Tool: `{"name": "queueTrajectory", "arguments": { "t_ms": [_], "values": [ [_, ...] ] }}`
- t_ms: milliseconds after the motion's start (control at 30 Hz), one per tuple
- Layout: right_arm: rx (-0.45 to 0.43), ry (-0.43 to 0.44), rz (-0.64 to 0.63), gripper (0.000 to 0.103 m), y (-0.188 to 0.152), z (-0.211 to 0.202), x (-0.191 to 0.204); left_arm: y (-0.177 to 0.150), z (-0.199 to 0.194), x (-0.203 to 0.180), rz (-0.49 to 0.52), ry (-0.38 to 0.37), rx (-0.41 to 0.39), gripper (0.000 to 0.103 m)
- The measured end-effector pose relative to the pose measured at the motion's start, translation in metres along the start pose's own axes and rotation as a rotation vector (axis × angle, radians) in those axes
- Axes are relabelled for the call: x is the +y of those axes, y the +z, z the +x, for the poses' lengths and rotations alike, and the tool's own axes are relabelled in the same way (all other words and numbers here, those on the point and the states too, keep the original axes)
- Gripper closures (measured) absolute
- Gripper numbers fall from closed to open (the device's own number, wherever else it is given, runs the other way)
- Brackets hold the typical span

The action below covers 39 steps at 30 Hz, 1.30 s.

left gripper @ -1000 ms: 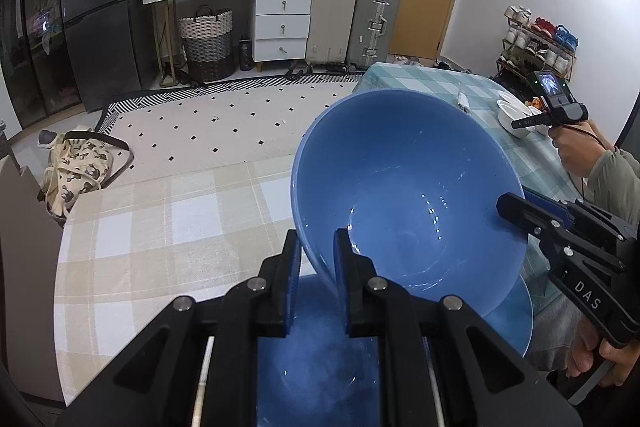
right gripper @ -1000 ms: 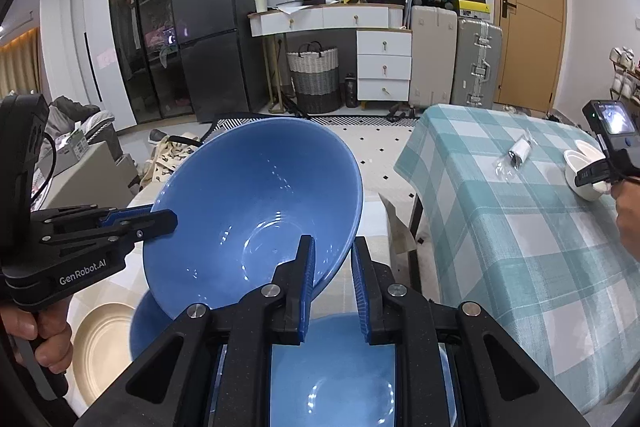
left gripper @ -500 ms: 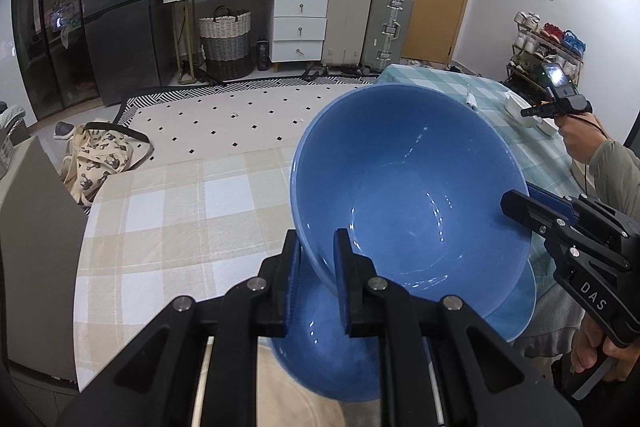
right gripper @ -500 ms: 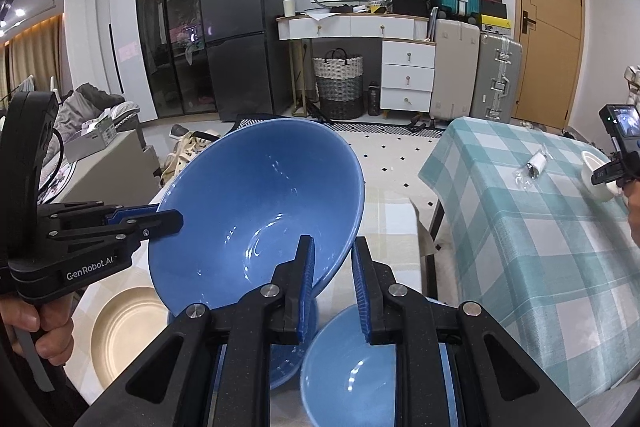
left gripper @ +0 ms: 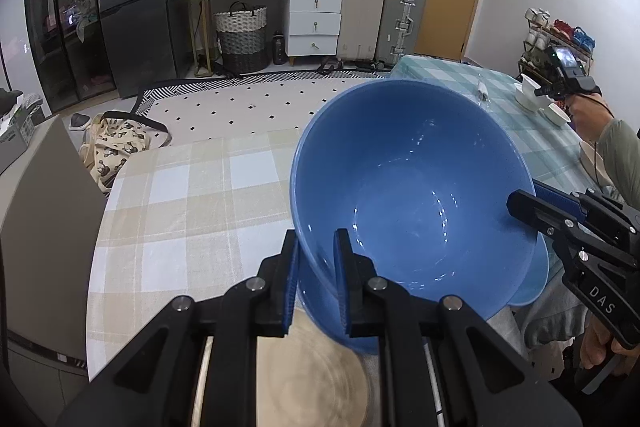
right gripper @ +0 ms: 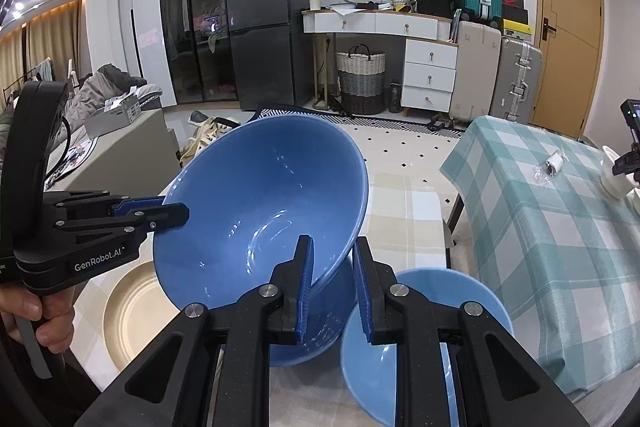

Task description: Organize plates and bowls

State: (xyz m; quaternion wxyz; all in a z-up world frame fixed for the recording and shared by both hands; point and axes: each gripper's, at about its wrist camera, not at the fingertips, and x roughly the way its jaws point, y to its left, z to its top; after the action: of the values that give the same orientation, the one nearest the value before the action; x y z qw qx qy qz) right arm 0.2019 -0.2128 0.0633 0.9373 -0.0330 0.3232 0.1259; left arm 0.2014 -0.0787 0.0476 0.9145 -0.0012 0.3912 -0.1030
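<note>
**Both grippers pinch one large blue bowl above the checked desk**

The large glossy blue ceramic bowl (left gripper: 416,195) hangs tilted in the air, its open mouth turned toward the cameras. The left gripper (left gripper: 316,283) has its jaws pinching the bowl's near rim, one blue-padded finger inside the wall and one outside. The right gripper (right gripper: 332,283) grips the opposite side of the same rim in the same way, jaws closed on the wall. In each wrist view the other gripper shows at the far edge of the bowl, held in a bare hand.

Below the lifted bowl lies the desk covered in a beige-and-white checked cloth (left gripper: 180,211). On it, in the right wrist view, a shallow round beige plate (right gripper: 132,311) sits under the bowl's left side, and a smaller blue bowl (right gripper: 424,295) stands upright just right of the right gripper's fingers. The beige plate also appears blurred beneath the left gripper in the left wrist view (left gripper: 320,383).

Beside this desk, with a narrow gap between, stands a second desk with a teal-and-white checked cloth (right gripper: 540,211). It carries a small crumpled clear wrapper (right gripper: 554,165) and white cups near its far edge (left gripper: 528,95). Another person's hand holds a black device (left gripper: 568,75) over that desk.
</note>
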Motion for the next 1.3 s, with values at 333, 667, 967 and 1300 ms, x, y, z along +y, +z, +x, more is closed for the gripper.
{"name": "queueTrajectory", "arguments": {
  "t_ms": [333, 667, 967, 1300],
  "values": [
    [0.037, 0.013, -0.024, 0.083, -0.017, 0.007, 0.011, -0.020, 0.003, 0.004, -0.003, 0.027, 0.030, 0.089],
    [0.083, 0.010, -0.026, 0.083, -0.029, 0.022, 0.010, -0.027, 0.018, 0.001, 0.008, 0.044, 0.067, 0.089],
    [0.121, 0.002, -0.017, 0.082, -0.035, 0.038, 0.006, -0.034, 0.032, -0.003, 0.033, 0.062, 0.093, 0.089],
    [0.142, -0.002, -0.021, 0.082, -0.039, 0.055, 0.002, -0.040, 0.045, -0.005, 0.049, 0.077, 0.127, 0.089]
  ]
}}
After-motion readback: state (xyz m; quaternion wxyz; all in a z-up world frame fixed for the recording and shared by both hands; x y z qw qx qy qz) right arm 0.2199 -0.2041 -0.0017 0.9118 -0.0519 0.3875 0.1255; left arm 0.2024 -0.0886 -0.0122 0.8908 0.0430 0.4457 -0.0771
